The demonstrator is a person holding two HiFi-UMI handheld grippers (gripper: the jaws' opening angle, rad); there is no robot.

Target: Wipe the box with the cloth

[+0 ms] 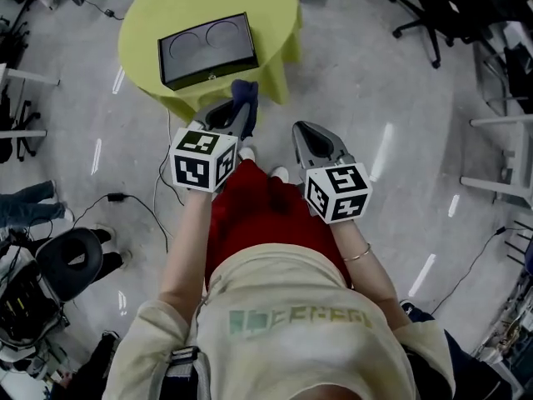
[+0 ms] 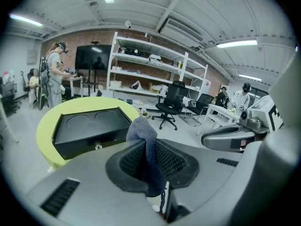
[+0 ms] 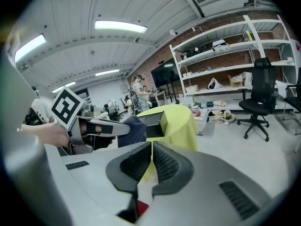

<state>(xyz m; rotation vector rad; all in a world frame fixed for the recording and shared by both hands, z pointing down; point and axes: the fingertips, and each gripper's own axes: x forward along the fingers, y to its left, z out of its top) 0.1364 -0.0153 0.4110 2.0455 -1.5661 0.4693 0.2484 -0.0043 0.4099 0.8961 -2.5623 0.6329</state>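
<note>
Seemingly not started: the left hand-held gripper (image 1: 236, 117) clamps the dark blue cloth (image 1: 244, 95) just short of the near edge of the round yellow-green surface (image 1: 158, 11). The black box (image 1: 206, 48) sits near that edge, clear of the cloth, so all wiping looks left to do. Right hand-held gripper (image 1: 319, 144) has jaws together and empty, clear only in its own view; only the head view shows the cloth-to-box gap, and only the left gripper view the box's front knob (image 2: 98, 146).

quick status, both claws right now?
Left claw: closed on the cloth.
Right claw: closed, nothing in it.
</note>
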